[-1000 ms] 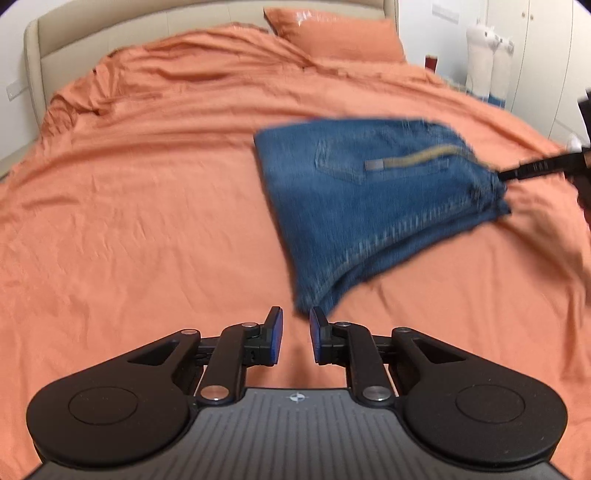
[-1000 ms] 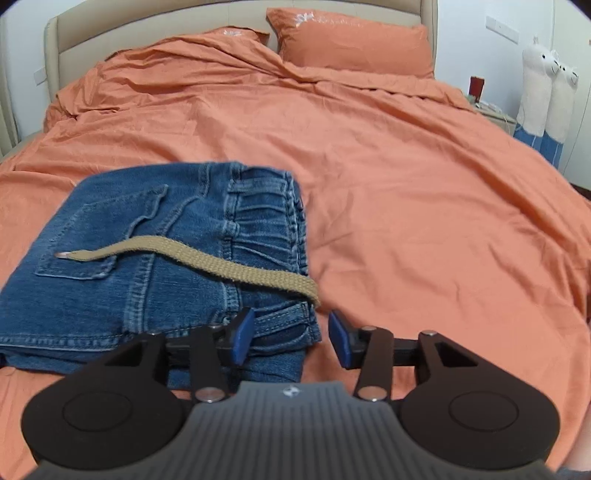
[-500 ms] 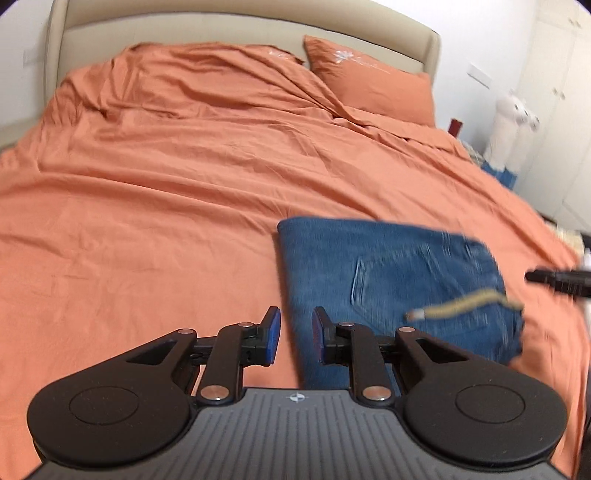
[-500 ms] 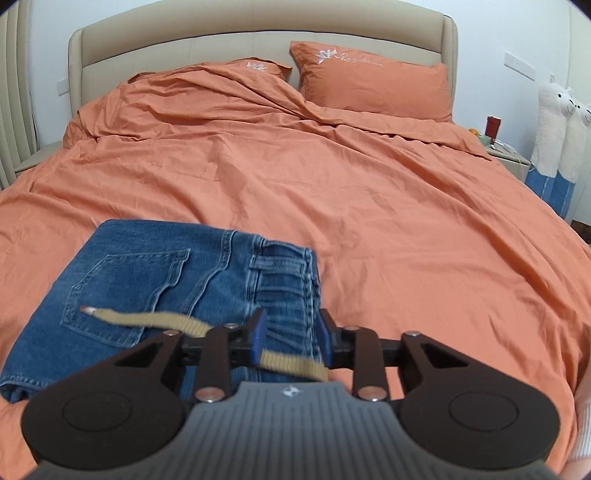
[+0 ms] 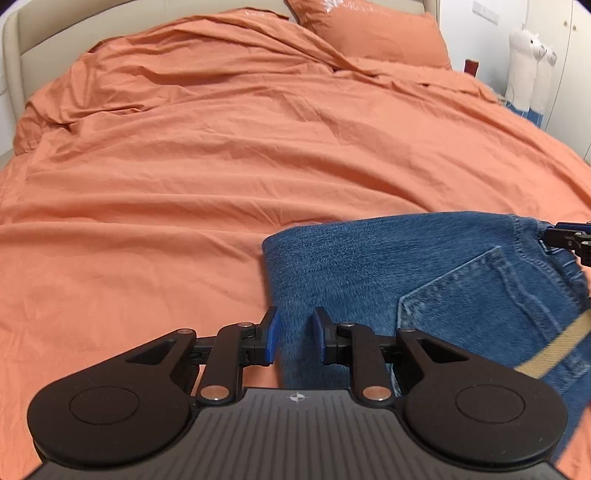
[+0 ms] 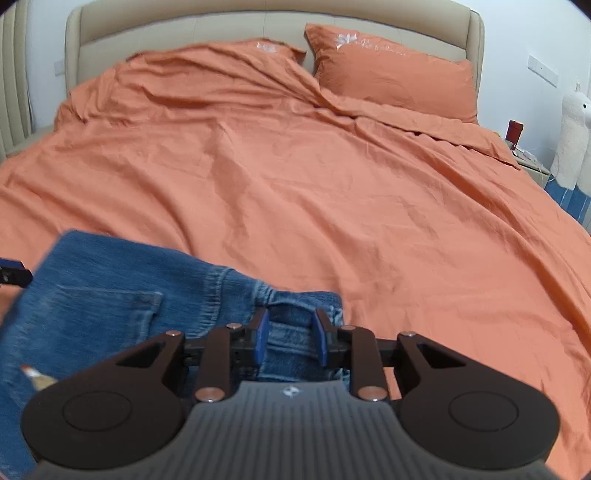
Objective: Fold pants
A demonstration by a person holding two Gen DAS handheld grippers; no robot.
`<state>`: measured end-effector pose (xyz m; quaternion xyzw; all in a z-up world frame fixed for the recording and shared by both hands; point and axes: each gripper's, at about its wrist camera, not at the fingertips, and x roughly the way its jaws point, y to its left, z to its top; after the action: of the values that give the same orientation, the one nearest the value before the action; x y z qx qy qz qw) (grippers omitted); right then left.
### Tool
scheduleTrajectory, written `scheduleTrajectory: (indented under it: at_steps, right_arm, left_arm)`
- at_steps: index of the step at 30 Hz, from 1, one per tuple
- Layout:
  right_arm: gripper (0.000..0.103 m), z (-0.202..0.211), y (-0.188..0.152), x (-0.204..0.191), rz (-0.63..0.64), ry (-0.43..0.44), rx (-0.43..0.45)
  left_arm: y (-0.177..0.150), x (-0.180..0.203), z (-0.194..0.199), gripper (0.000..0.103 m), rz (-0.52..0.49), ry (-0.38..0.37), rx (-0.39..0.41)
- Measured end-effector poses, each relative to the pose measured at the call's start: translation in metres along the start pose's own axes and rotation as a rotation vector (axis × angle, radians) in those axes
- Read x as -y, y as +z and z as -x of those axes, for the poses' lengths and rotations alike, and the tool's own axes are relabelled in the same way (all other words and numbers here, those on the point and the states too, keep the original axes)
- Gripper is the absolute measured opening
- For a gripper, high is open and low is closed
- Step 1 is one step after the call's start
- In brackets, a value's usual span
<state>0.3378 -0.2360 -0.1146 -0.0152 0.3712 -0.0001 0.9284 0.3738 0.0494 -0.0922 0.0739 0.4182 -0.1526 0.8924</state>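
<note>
Around me: bed with rumpled orange duvet (image 6: 332,192), matching orange pillow (image 6: 395,74), beige padded headboard (image 6: 184,29). White plush toy (image 5: 524,66) and small red object (image 6: 514,130) beside the bed.

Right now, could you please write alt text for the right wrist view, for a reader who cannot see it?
The right tongs grip the waistband end of folded blue jeans lying on an orange duvet. Behind are an orange pillow and a beige headboard.
</note>
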Motion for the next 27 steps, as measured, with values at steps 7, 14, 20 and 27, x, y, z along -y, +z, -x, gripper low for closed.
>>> scheduleTrajectory:
  at_steps: [7,14,20,27]
  right_arm:
    - [0.026,-0.031,-0.008,0.018,-0.066,0.003,-0.045]
    - [0.05,-0.003,-0.005,0.053,-0.252,0.103,-0.039]
    - [0.064,0.004,-0.035,0.095,-0.441,0.262,-0.144]
    - [0.066,-0.022,-0.071,0.116,-0.688,0.467,-0.24]
  left_arm:
    - [-0.005,-0.002,-0.02,0.036,-0.008,0.02,-0.037]
    - [-0.011,-0.03,0.013,0.051,0.162,-0.093,-0.023]
    - [-0.043,-0.067,0.012,0.063,0.471,-0.302,-0.093]
    - [-0.071,-0.089,-0.011,0.064,0.701,-0.499,-0.117]
